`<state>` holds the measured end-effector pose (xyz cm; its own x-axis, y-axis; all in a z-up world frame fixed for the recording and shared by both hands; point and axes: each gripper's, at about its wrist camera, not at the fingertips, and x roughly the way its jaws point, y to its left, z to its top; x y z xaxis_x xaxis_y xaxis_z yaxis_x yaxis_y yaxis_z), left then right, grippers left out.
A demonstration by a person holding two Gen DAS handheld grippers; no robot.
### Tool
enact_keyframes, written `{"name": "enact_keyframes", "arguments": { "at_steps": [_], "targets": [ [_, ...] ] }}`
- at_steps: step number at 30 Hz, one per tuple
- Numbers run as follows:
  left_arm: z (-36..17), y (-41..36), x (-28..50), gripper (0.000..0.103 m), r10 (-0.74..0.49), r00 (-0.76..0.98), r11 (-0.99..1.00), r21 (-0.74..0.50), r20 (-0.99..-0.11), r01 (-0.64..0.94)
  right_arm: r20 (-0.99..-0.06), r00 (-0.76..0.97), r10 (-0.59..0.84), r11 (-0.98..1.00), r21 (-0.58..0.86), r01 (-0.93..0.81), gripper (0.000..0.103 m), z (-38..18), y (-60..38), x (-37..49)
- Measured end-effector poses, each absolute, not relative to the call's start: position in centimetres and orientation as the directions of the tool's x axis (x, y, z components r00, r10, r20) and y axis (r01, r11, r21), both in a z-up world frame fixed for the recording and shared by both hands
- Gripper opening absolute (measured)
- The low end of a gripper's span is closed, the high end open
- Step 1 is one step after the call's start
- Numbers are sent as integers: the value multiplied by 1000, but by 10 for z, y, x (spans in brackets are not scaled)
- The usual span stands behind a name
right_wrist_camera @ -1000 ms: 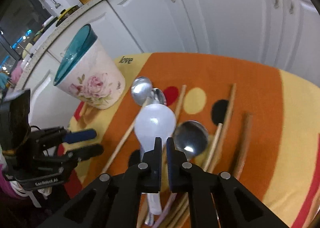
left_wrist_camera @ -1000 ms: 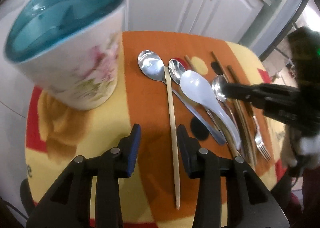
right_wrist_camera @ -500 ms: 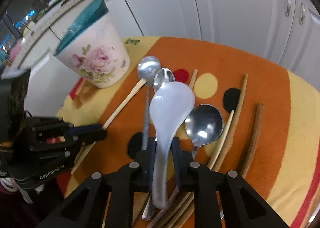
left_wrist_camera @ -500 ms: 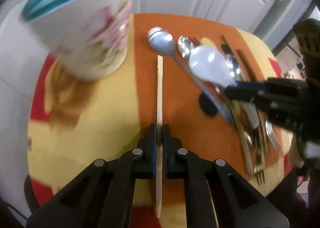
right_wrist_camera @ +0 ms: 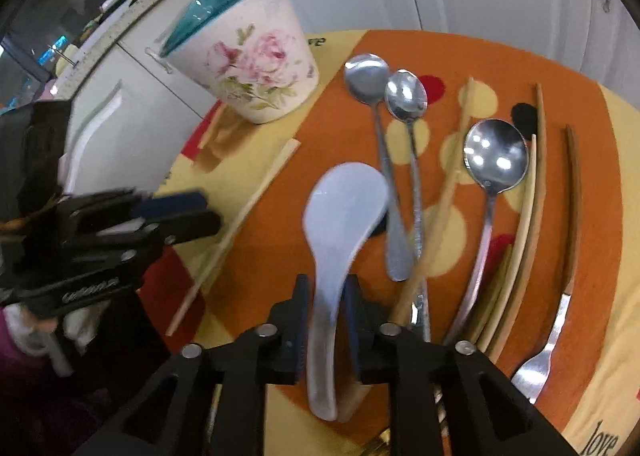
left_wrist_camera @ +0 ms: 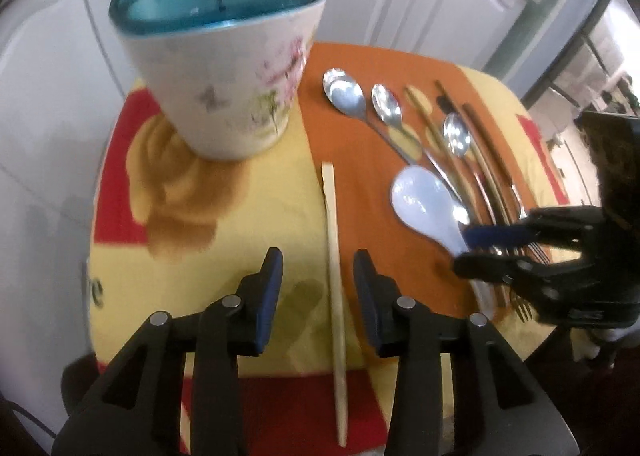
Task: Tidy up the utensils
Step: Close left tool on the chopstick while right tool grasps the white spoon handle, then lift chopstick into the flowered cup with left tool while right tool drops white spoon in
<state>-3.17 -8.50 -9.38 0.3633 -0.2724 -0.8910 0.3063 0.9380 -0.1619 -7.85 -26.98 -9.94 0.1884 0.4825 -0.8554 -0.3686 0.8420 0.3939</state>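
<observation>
Left tongs (left_wrist_camera: 316, 284) gape wide astride the chopstick (left_wrist_camera: 334, 240); right tongs (right_wrist_camera: 326, 320) clamp the white spoon (right_wrist_camera: 340, 216), cup (right_wrist_camera: 244, 44) at 11 o'clock.

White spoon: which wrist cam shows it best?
Right wrist. The white spoon runs bowl to handle between the right gripper fingers, though slightly blurred. Left wrist shows only its bowl; the handle end disappears behind that gripper.
</observation>
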Motion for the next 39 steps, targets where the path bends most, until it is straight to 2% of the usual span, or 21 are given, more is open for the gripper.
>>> {"name": "enact_keyframes", "arguments": {
  "at_steps": [1, 2, 5, 11, 18, 19, 20, 22, 23, 25, 39],
  "targets": [
    [-94, -84, -28, 36, -280, 363, 934, -166, -889, 316, -855, 208, 476, 851, 388, -353, 43, -94, -272, -78],
    [-95, -84, -22, 36, -289, 362, 929, -168, -886, 330, -855, 230, 465, 862, 378, -338, 47, -90, -275, -76],
    [-103, -88, -11, 36, -289, 353, 925, -165, -890, 342, -846, 263, 463, 876, 392, -282, 47, -89, -280, -64],
    [-116, -103, 6, 36, -272, 360, 932, -150, -892, 331, -872, 267, 410, 897, 332, -293, 34, -99, -262, -47],
    [-118, -122, 16, 36, -213, 399, 949, -92, -892, 301, -863, 290, 414, 897, 334, -288, 33, -103, -272, -34],
    [-118, -123, 16, 33, -210, 401, 949, -87, -892, 303, -861, 283, 423, 891, 338, -301, 32, -103, -271, -34],
    [-118, -123, 14, 25, -205, 406, 949, -80, -891, 304, -859, 272, 433, 882, 343, -322, 22, -103, -269, -35],
    [-119, -119, 12, 12, -220, 401, 947, -95, -889, 308, -859, 249, 448, 867, 350, -354, 10, -106, -262, -34],
    [-120, -120, 12, 8, -233, 393, 945, -112, -889, 307, -861, 238, 450, 861, 348, -371, 10, -106, -260, -37],
    [-120, -115, 12, 7, -260, 372, 941, -148, -891, 304, -860, 235, 453, 853, 341, -396, 10, -105, -258, -43],
    [-109, -92, -9, 6, -292, 379, 945, -205, -878, 253, -828, 171, 534, 791, 418, -446, 6, -98, -239, -62]
  ]
}}
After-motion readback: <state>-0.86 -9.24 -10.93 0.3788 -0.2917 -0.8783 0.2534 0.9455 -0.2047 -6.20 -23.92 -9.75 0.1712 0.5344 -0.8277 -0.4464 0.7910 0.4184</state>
